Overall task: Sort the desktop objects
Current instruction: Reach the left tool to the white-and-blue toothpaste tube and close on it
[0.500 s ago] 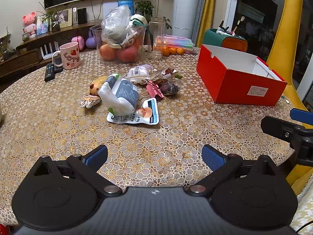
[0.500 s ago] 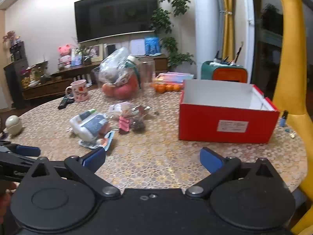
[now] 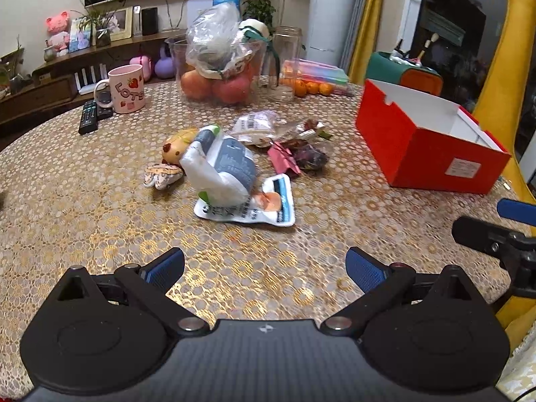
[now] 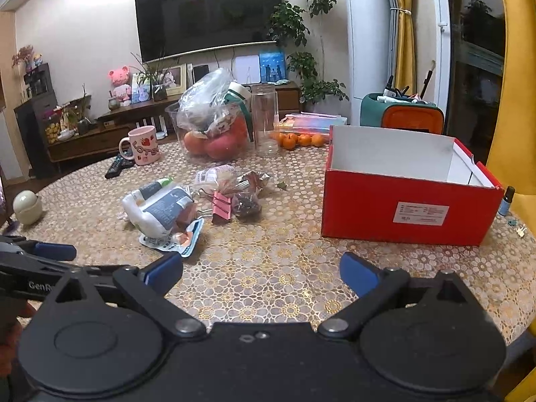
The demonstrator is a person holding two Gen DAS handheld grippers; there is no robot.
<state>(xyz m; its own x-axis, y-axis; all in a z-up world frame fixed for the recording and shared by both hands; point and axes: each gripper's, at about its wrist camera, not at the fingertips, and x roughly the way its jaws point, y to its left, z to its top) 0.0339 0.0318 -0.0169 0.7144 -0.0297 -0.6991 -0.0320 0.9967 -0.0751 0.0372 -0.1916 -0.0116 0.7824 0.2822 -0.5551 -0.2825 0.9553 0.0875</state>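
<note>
A heap of small items lies mid-table: a white and grey pouch (image 3: 221, 164) on a flat white packet (image 3: 268, 206), a yellow toy (image 3: 176, 145), pink binder clips (image 3: 283, 160), a dark snack bag (image 3: 313, 157) and a clear wrapper (image 3: 254, 125). An open, empty red box (image 3: 432, 154) stands to the right; it also shows in the right wrist view (image 4: 408, 207). My left gripper (image 3: 264, 266) is open and empty above the near table edge, short of the heap. My right gripper (image 4: 261, 273) is open and empty, near the box's front left.
A clear bowl of fruit with a plastic bag (image 3: 217, 70), a glass jar (image 3: 284, 63), a pink mug (image 3: 125, 88), remote controls (image 3: 88, 120) and small oranges (image 3: 308, 87) stand at the back. A small blue bottle (image 4: 506, 201) stands right of the box.
Both grippers have edged slightly forward toward the heap and box; nothing on the table has moved.
</note>
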